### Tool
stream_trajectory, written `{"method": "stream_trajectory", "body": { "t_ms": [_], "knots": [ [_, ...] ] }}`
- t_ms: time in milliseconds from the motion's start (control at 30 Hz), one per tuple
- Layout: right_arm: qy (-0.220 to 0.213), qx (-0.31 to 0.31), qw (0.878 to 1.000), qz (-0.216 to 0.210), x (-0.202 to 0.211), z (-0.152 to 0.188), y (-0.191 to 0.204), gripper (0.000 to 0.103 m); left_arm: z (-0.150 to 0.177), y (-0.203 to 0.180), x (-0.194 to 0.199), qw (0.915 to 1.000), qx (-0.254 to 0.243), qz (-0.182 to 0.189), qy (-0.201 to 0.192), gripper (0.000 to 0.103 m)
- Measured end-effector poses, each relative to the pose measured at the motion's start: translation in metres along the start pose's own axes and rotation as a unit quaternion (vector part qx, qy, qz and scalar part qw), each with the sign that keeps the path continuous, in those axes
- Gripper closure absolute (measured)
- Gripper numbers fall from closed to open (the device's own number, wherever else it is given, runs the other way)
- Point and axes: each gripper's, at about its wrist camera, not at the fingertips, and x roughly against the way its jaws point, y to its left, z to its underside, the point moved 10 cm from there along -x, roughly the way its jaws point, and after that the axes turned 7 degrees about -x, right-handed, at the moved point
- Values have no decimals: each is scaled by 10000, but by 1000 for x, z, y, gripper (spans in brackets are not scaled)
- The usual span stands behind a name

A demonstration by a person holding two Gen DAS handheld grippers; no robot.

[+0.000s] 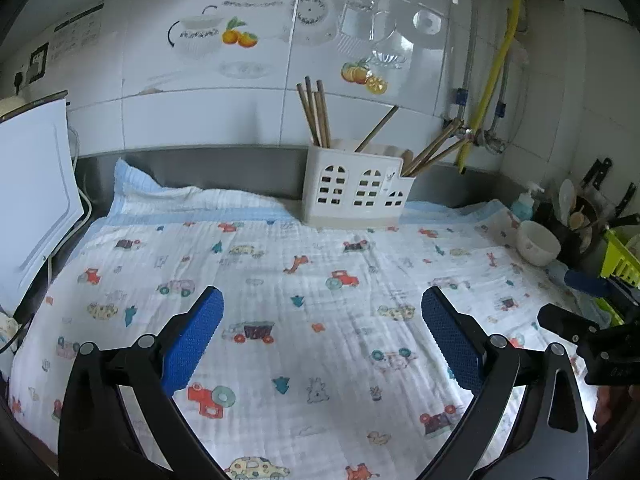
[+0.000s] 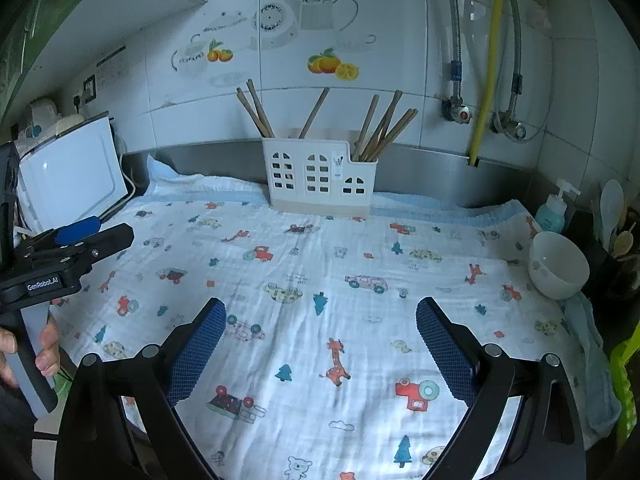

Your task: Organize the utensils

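Observation:
A white house-shaped utensil holder (image 1: 356, 188) (image 2: 320, 176) stands at the back of the patterned cloth (image 1: 280, 264) (image 2: 304, 280), against the steel backsplash. Brown chopsticks (image 1: 316, 116) (image 2: 256, 114) stick up from its left compartment. One lone stick rises from the middle, and several more chopsticks (image 1: 430, 152) (image 2: 384, 126) lean out of the right compartment. My left gripper (image 1: 322, 300) is open above the near cloth, nothing between its blue pads. My right gripper (image 2: 322, 304) is open too, holding nothing. Each gripper shows at the edge of the other's view: left gripper (image 2: 92, 236), right gripper (image 1: 580, 304).
A white bowl (image 1: 536, 242) (image 2: 558, 264) sits at the cloth's right edge, near a blue soap bottle (image 1: 524, 204) (image 2: 554, 210). A green rack (image 1: 620, 256) and knives are at far right. A white appliance (image 1: 32, 200) (image 2: 72, 176) stands left. A hand (image 2: 44, 348) grips the left handle.

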Motion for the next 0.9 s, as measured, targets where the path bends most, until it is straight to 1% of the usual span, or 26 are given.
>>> {"method": "stream_trajectory", "body": {
  "t_ms": [433, 900],
  "knots": [
    [86, -17, 10000, -34, -9, 4, 2, 10, 13, 4, -7, 9998, 31, -76, 168, 5],
    [165, -100, 9998, 10, -13, 10, -5, 10, 23, -5, -13, 9995, -36, 24, 323, 5]
  ]
}}
